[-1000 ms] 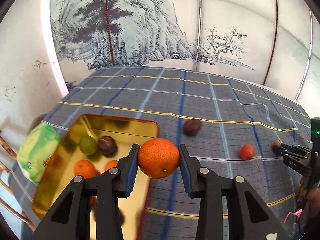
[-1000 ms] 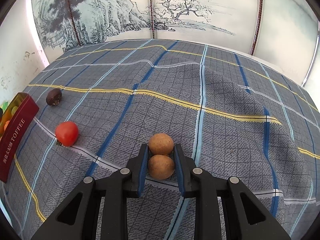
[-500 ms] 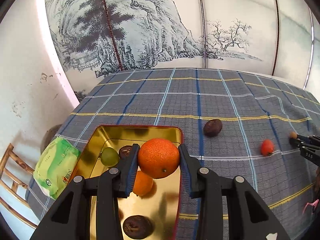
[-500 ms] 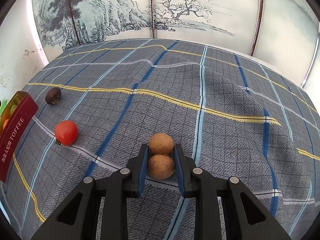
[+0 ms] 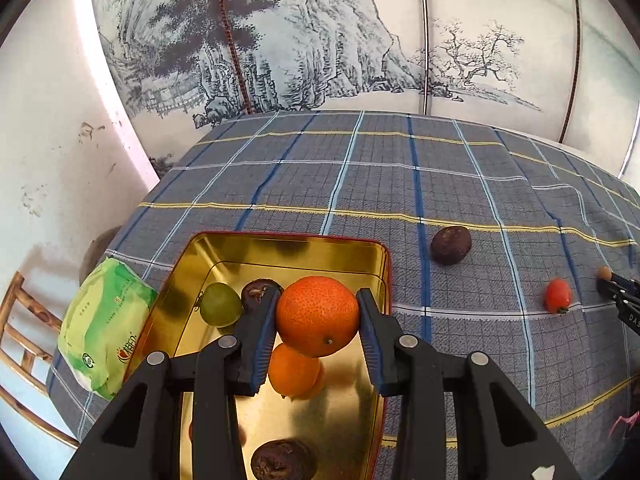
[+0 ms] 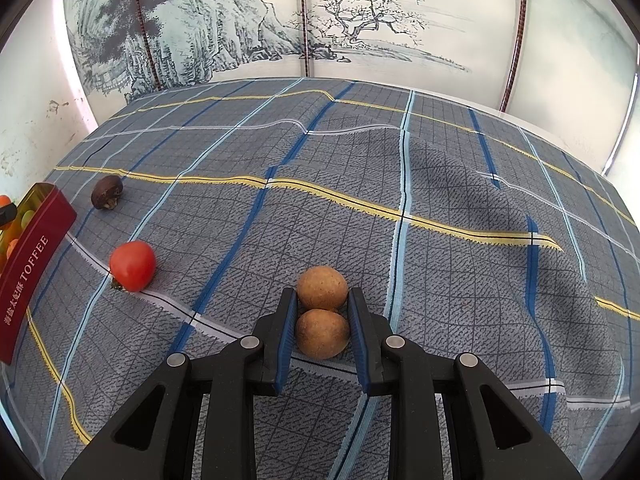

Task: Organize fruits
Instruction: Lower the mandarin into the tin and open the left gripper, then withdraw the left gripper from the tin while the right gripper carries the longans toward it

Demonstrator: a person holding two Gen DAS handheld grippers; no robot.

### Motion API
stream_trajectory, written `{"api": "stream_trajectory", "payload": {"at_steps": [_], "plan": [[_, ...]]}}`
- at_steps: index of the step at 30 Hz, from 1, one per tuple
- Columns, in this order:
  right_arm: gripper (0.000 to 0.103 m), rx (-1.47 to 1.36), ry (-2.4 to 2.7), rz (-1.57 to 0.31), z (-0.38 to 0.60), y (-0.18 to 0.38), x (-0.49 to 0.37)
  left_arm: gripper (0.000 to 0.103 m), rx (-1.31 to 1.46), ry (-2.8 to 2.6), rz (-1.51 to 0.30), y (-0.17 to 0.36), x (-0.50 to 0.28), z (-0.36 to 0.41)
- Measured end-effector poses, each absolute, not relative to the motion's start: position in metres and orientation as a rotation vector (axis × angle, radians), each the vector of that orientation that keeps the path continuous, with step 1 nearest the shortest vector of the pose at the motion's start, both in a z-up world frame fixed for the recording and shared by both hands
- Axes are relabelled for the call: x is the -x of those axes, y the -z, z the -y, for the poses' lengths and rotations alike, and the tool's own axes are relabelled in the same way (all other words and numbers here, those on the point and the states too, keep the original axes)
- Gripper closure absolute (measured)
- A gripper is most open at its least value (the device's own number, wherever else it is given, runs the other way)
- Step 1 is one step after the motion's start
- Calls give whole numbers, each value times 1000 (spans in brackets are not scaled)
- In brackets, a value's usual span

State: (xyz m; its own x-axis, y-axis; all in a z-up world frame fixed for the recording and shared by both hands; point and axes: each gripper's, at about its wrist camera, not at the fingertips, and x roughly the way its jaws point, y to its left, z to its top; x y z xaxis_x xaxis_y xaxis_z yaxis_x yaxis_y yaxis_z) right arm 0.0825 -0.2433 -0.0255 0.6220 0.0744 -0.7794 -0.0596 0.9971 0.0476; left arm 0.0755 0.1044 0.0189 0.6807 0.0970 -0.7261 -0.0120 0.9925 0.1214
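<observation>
Two downward wrist views, shared tablecloth (image 5: 440, 184)

Glossy gold metal tin (image 5: 352, 258) (mirror-like inside), matt woven tablecloth (image 6: 400, 184), seemingly plastic shiny green packet (image 5: 106, 320).

A table under a blue-grey plaid cloth (image 6: 440, 184) carried a gold tin (image 5: 280, 248) at seven o'clock, a green packet (image 5: 104, 332) beside it, a dark fruit (image 5: 451, 245), a red tomato (image 5: 558, 295) toward three o'clock.

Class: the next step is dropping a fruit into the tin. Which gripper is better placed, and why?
Left gripper: its orange hangs over the tin; the right is away.
</observation>
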Motion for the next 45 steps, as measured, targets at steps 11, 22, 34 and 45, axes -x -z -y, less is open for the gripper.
{"api": "stream_trajectory", "payload": {"at_steps": [11, 22, 34, 45], "plan": [[77, -14, -75, -897, 244, 26, -82, 67, -129, -75, -821, -21, -83, -103], [77, -13, -74, -897, 243, 26, -83, 65, -117, -80, -806, -25, -73, -103], [76, -24, -78, -897, 242, 24, -82, 52, 21, -148, -735, -37, -2, -141], [76, -100, -110, -879, 237, 20, -41, 51, 2, -176, -741, -31, 40, -158]]}}
